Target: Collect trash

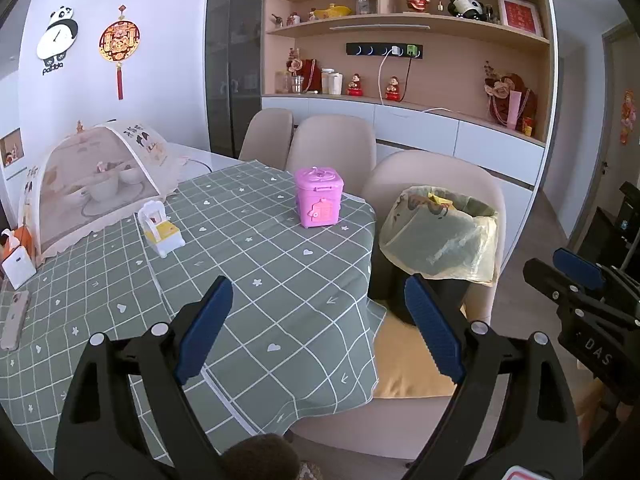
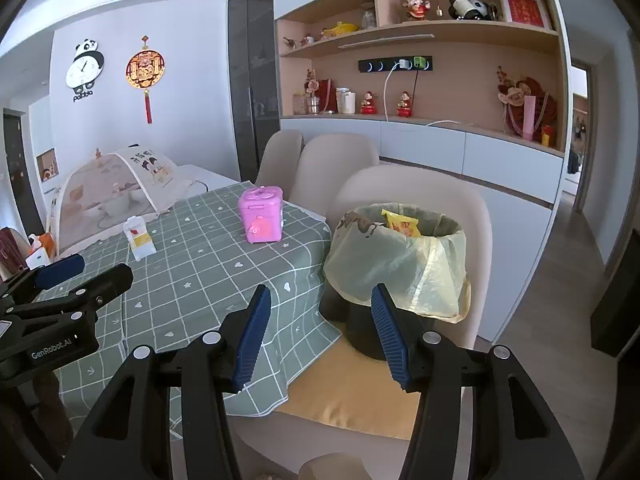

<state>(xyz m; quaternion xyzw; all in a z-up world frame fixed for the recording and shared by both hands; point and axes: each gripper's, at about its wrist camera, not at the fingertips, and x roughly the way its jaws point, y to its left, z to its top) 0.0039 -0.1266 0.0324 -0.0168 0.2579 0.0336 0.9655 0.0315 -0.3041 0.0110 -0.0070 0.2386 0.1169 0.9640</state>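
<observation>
Your left tongs [image 1: 318, 312] stand wide with nothing between their blue pads, poised over the near corner of the tabletop [image 1: 240, 280], which wears a green checked cloth. Your right tongs [image 2: 320, 330] are spread wide too and hold nothing; they hang above the yellow cushion [image 2: 352, 396] of the nearest chair [image 2: 472, 216], just off the tabletop's edge. Right ahead of the right tongs, and ahead and to the right of the left ones, a black bin [image 2: 362, 332] stands on that cushion, lined with a pale yellow bag [image 2: 400, 264] folded over its rim. A yellow wrapper [image 2: 402, 224] sticks up inside the bag, so that piece of trash sits in the bin. Beyond the left tongs, farther along the cloth, a pink toy box [image 1: 319, 196] stands upright near the tabletop's far right edge. To its left sits a small white and yellow toy [image 1: 160, 228], and past that a mesh food cover [image 1: 96, 184] domes over some bowls. A phone [image 1: 14, 320] lies flat at the far left of the cloth, level with the left tongs. Behind the bin's chair, two more chairs are pushed against the tabletop, and shelves with ornaments line the far wall.
</observation>
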